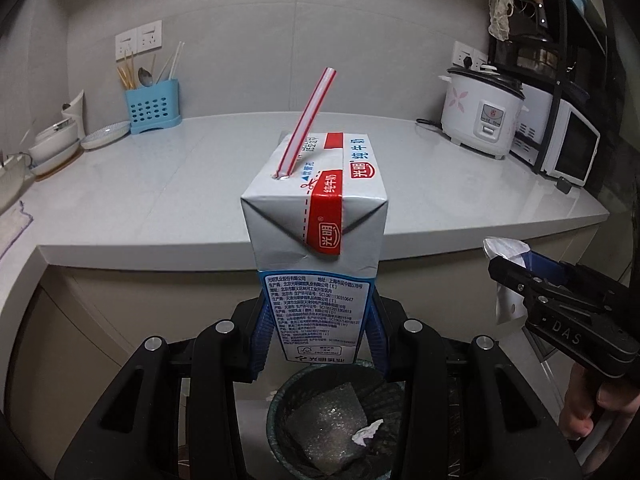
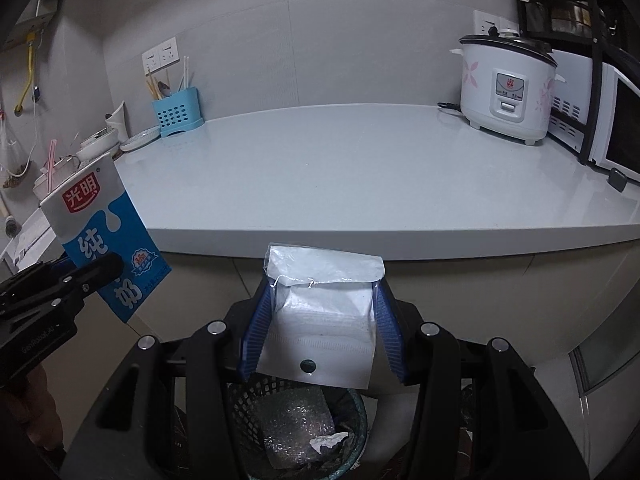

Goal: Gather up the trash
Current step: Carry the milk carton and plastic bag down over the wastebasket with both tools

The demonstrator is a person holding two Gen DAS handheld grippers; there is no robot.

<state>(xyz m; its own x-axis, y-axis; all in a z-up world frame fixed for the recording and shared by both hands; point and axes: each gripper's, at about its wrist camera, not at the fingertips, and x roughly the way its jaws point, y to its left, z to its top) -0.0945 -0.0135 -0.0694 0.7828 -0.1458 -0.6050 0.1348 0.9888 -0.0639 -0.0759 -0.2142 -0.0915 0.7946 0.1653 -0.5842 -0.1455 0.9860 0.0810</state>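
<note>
Holding, lower centre: your left claw (image 1: 316, 344) clamps the milk carton (image 1: 316, 240); your right claw (image 2: 320, 328) clamps a white packet (image 2: 324, 320), both above the wastebasket (image 2: 352, 408).

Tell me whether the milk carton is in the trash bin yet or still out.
Out. The left gripper holds the milk carton upright above the trash bin, straw pointing up.
</note>
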